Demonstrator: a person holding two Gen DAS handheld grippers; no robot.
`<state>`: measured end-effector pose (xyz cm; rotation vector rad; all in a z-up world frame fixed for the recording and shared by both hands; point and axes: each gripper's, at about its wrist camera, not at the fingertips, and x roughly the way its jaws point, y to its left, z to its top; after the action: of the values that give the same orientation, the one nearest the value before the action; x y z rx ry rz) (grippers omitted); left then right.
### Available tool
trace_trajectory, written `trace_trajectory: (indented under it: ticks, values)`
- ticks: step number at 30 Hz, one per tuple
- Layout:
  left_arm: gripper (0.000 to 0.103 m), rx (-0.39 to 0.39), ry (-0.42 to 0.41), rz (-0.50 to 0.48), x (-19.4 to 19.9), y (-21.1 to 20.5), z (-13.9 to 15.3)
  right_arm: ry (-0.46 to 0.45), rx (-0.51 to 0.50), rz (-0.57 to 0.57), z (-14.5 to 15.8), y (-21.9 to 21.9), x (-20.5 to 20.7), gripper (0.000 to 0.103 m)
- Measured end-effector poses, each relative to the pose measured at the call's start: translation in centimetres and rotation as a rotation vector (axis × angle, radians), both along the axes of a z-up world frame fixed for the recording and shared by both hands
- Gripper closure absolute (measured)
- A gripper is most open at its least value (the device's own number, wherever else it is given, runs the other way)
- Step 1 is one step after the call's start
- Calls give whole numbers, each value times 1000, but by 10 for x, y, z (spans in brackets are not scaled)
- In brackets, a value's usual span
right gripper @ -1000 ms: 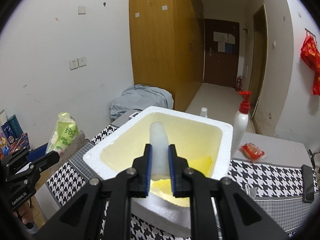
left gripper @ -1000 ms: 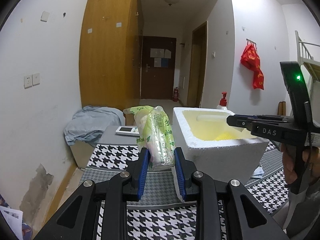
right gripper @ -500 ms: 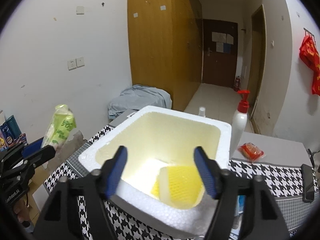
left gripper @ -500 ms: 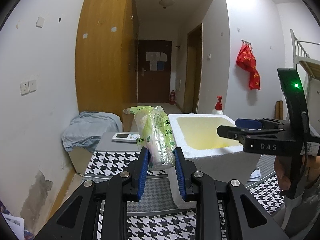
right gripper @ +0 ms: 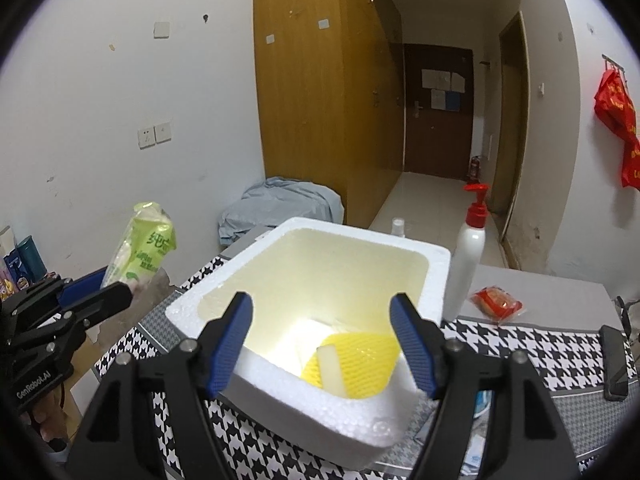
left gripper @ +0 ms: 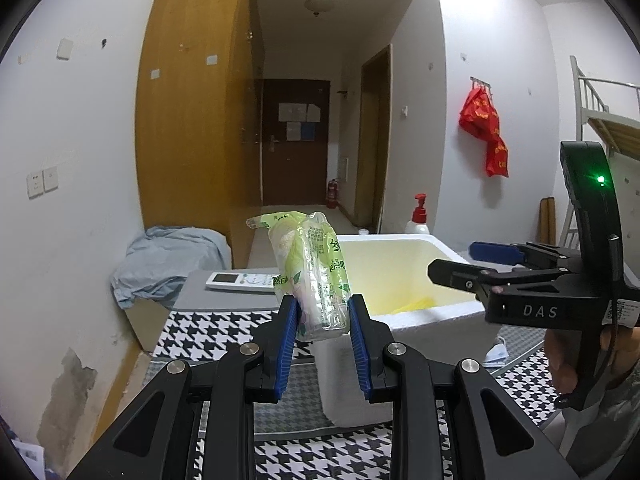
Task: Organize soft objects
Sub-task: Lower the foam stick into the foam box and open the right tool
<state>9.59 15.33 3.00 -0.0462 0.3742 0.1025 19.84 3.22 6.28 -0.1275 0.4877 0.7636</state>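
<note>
My left gripper [left gripper: 322, 312] is shut on a soft green-and-clear plastic pack [left gripper: 310, 264], held upright left of the white foam box [left gripper: 384, 236]. In the right wrist view the same pack [right gripper: 148, 248] and left gripper [right gripper: 100, 292] show at the left. My right gripper [right gripper: 322, 300] hangs over the near rim of the foam box [right gripper: 360, 232]. Its jaws are opening, with nothing between them. A white foam piece [right gripper: 330, 364] lies inside the box on a yellow mesh pad [right gripper: 360, 356]. The right gripper [left gripper: 460, 260] also shows from the side at the right.
A white pump bottle [right gripper: 466, 256] stands behind the box, with a red packet [right gripper: 496, 304] and a dark phone [right gripper: 614, 356] to its right. A remote [left gripper: 240, 280] lies beyond the houndstooth cloth, near a blue cloth heap [left gripper: 168, 260]. A face mask [left gripper: 496, 354] lies by the box.
The right gripper's jaws have spread wide and let go of the white foam piece, which now lies in the box. The left gripper still grips the pack.
</note>
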Motion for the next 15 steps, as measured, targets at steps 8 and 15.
trace_trajectory:
  ticks: [8,15]
  values:
    - [75,-1,2,-33,7,-7,5,-13,32,-33,5,-15,0,3]
    - [75,8,2,-67,12,-19,6,-12,22,-51,4,-27,-2,2]
